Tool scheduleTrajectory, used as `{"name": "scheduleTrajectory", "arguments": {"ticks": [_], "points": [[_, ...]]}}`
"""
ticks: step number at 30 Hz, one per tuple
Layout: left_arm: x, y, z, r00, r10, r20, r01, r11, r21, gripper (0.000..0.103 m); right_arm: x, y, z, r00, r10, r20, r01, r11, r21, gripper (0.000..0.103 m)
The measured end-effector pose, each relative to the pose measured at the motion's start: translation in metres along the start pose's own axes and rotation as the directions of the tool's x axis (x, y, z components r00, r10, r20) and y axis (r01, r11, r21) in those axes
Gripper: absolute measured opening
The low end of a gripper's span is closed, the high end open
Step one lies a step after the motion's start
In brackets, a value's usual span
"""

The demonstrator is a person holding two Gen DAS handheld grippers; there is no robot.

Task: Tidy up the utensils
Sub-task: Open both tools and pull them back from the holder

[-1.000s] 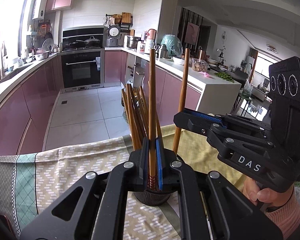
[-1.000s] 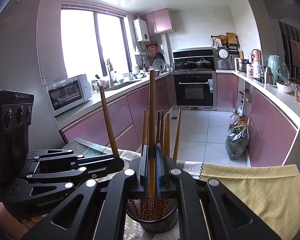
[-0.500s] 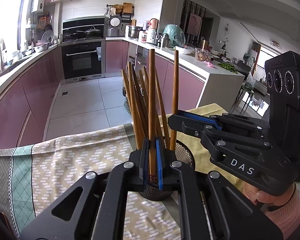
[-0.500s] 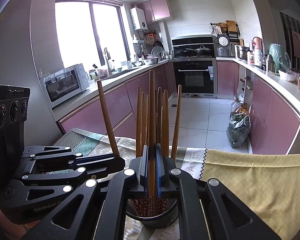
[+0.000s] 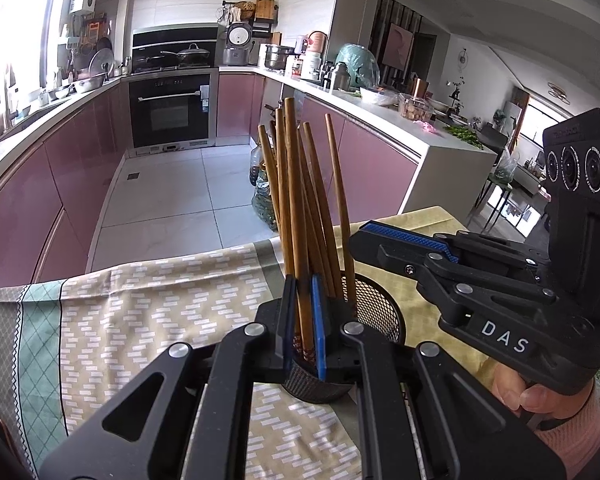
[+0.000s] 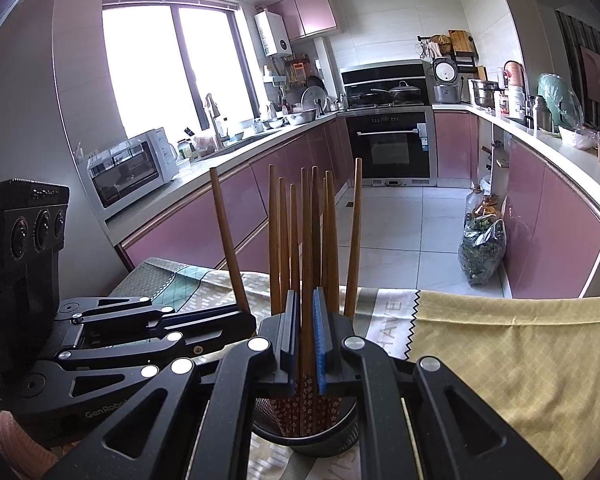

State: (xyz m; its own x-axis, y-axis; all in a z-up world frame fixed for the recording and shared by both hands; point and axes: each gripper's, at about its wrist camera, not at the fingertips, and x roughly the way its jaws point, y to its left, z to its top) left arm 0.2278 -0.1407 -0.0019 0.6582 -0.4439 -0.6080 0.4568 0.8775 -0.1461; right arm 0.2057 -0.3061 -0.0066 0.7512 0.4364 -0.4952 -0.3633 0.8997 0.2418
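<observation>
both grippers are sinking toward the mesh cup (image 5: pixel 374 308) compared with a second ago, and the chopsticks they carry are standing lower, their patterned ends now down inside the cup instead of above its rim; the left gripper (image 5: pixel 300 320) is pinching one chopstick (image 5: pixel 294 200) between narrow jaws, blue pads pressing on its lower shaft, tip pointing up; the right gripper (image 6: pixel 306 340) is doing the same with another chopstick (image 6: pixel 306 240), jaws nearly closed around it; in the left view the right gripper (image 5: pixel 364 236) is reaching in from the side, its chopstick leaning just beside the bundle of other chopsticks (image 5: pixel 320 216) already standing in the cup; the cup is sitting on the patterned cloth (image 5: pixel 140 312), close to the seam with the yellow cloth (image 6: pixel 520 352), near the table edge; what could go wrong, as i judge it: the two grippers are crowding one small opening, so their fingers may be knocking together or pushing the rim, and the light cup may be tipping or sliding on the loose cloth; a chopstick let go while leaning may be falling outward and levering others out; a chopstick wedging among the bundle may be stopping short of the bottom, then toppling once freed; pulling a gripper back through the upright sticks may be dragging some along.
</observation>
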Motion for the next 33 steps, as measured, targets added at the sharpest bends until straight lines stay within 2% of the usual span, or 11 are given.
{"name": "scheduleTrajectory", "arguments": {"ticks": [1,3,9,13,14,16,17,19,24,26,33], "points": [[0.000,0.000,-0.001,1.000,0.001,0.002,-0.001,1.000,-0.001,0.008,0.000,0.001,0.000,1.000,0.001,0.000,-0.001,1.000,0.000,0.008],[-0.001,0.001,-0.005,1.000,0.001,0.004,-0.001,1.000,-0.005,0.017,-0.001,0.001,-0.001,1.000,0.001,0.001,-0.001,1.000,-0.001,0.008],[-0.008,0.001,-0.012,0.999,0.027,0.027,-0.027,1.000,-0.015,0.039,-0.003,0.004,-0.003,1.000,0.000,0.001,0.000,1.000,0.000,0.018],[-0.017,0.005,-0.018,0.998,0.045,0.046,-0.044,0.999,-0.024,0.048,-0.009,0.005,-0.008,1.000,-0.001,0.011,0.001,1.000,0.009,0.029],[-0.020,0.005,-0.020,0.998,0.046,0.051,-0.045,0.999,-0.028,0.053,-0.011,0.005,-0.009,1.000,-0.001,0.016,0.000,1.000,0.012,0.029],[-0.025,0.005,-0.026,0.997,0.051,0.061,-0.050,0.998,-0.031,0.055,-0.015,0.006,-0.010,1.000,-0.001,0.027,0.000,1.000,0.022,0.029],[-0.029,0.006,-0.029,0.996,0.059,0.067,-0.057,0.998,-0.029,0.061,-0.018,0.007,-0.012,0.999,0.001,0.032,-0.002,1.000,0.021,0.030],[-0.036,0.007,-0.034,0.993,0.080,0.084,-0.078,0.996,-0.032,0.070,-0.023,0.009,-0.015,0.999,-0.005,0.045,0.004,1.000,0.017,0.047],[-0.063,0.013,-0.048,0.978,0.146,0.146,-0.142,0.989,-0.038,0.092,-0.038,0.013,-0.025,0.997,-0.006,0.077,0.005,1.000,0.018,0.069],[-0.074,0.017,-0.053,0.971,0.170,0.169,-0.164,0.985,-0.052,0.097,-0.043,0.012,-0.028,0.996,-0.002,0.089,-0.002,0.999,0.037,0.070],[-0.106,0.025,-0.074,0.944,0.241,0.223,-0.229,0.970,-0.080,0.097,-0.057,0.023,-0.047,0.993,-0.033,0.111,0.029,0.999,0.034,0.082]]}}
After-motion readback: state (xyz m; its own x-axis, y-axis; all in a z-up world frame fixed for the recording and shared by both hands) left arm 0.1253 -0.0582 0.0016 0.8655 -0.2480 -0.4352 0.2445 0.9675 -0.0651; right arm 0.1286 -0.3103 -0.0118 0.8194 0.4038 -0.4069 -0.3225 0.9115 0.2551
